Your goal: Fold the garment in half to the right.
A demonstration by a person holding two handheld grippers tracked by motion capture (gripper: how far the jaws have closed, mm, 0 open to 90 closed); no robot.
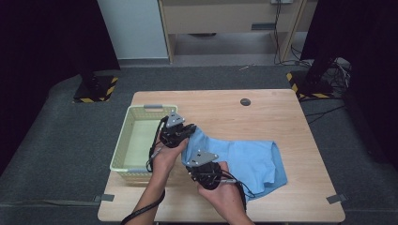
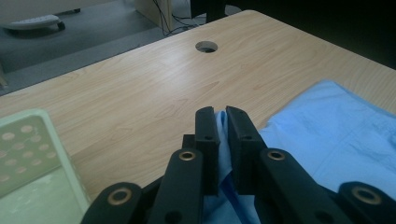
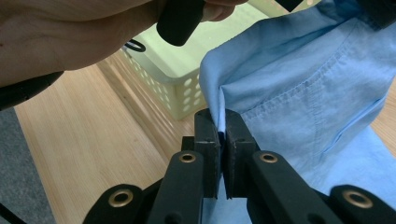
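Blue shirt (image 1: 248, 159) pinched by both grippers over a wooden table (image 1: 263, 110).

Left gripper (image 2: 222, 114) has its jaws nearly shut on a fold of the cloth at the shirt's ten o'clock corner, beside the pale green basket (image 1: 123, 136); right gripper (image 3: 223, 119) clamps another edge tight, at about six o'clock from the left one. Most of the shirt lies spread toward three o'clock on the table, its near-left end lifted.

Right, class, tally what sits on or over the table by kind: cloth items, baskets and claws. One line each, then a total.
Blue shirt: 1
Basket: 1
Claws: 2, left claw and right claw, each shut on the shirt
Total: 4
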